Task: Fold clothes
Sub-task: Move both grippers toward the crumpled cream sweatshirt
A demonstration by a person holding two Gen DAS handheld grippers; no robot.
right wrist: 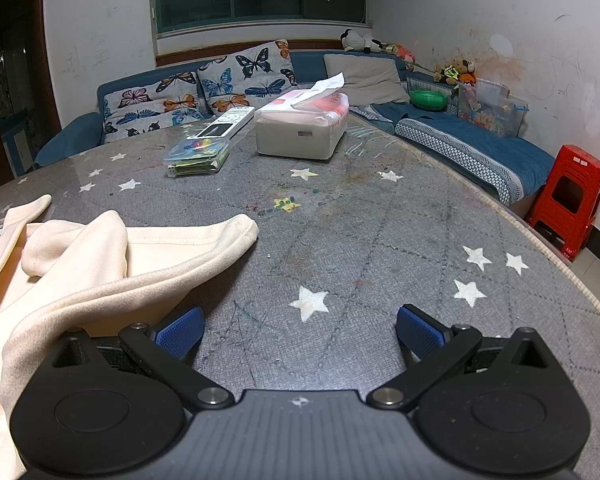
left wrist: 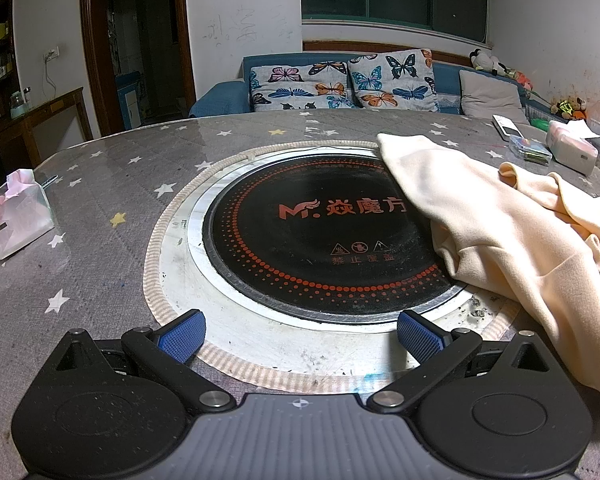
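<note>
A cream, peach-tinted garment [left wrist: 512,232] lies crumpled on the round table, draped over the right edge of the black hotplate [left wrist: 312,232]. My left gripper [left wrist: 300,334] is open above the hotplate's metal rim, with the cloth just to its right and nothing between its blue pads [left wrist: 182,338]. In the right wrist view the same garment [right wrist: 100,256] spreads along the left side, one sleeve end reaching toward the middle. My right gripper [right wrist: 300,332] is open over bare tablecloth, with the cloth's edge beside its left finger.
The grey star-print tablecloth [right wrist: 380,232] covers the table. A tissue pack [right wrist: 304,128], a remote [right wrist: 228,122] and a clear plastic box [right wrist: 198,158] sit at the far side. A pink tissue bag [left wrist: 18,216] is at the left. A blue sofa [left wrist: 340,84] and a red stool [right wrist: 568,200] stand beyond.
</note>
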